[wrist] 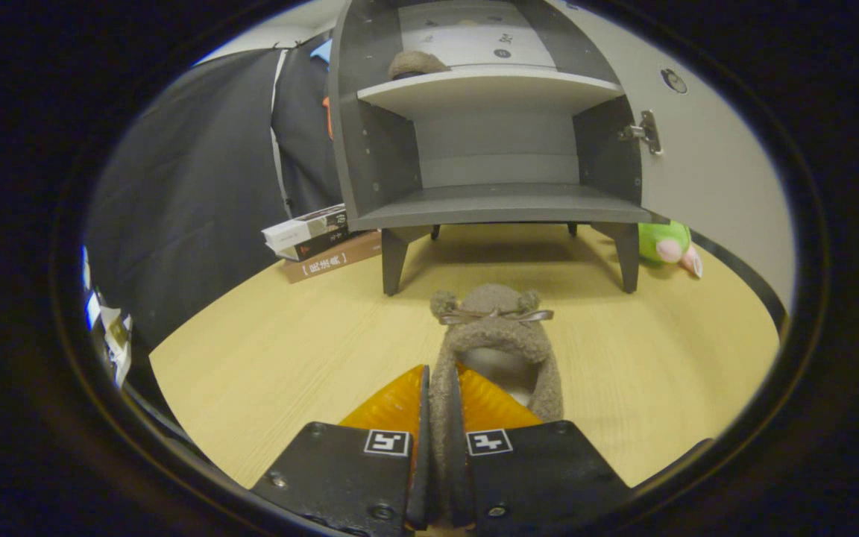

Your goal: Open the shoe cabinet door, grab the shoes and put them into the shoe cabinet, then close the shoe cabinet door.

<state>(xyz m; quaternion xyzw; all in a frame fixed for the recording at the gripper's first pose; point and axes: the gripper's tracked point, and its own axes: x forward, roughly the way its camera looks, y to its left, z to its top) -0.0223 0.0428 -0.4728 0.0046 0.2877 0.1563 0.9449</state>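
Tongs [441, 399] clamped on a fuzzy shoe [496, 339].
Books [318, 239] and a green toy [664, 242] flank the open cabinet [496, 201] beyond; the tabletop [288, 343] between lies bare, the shoe's side wall pinched between the fingers.

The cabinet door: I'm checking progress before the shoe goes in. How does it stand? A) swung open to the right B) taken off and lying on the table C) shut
A: the door hangs open on its hinge at the cabinet's right side, the shelves bare to view, while the gripper is shut on the fuzzy shoe.
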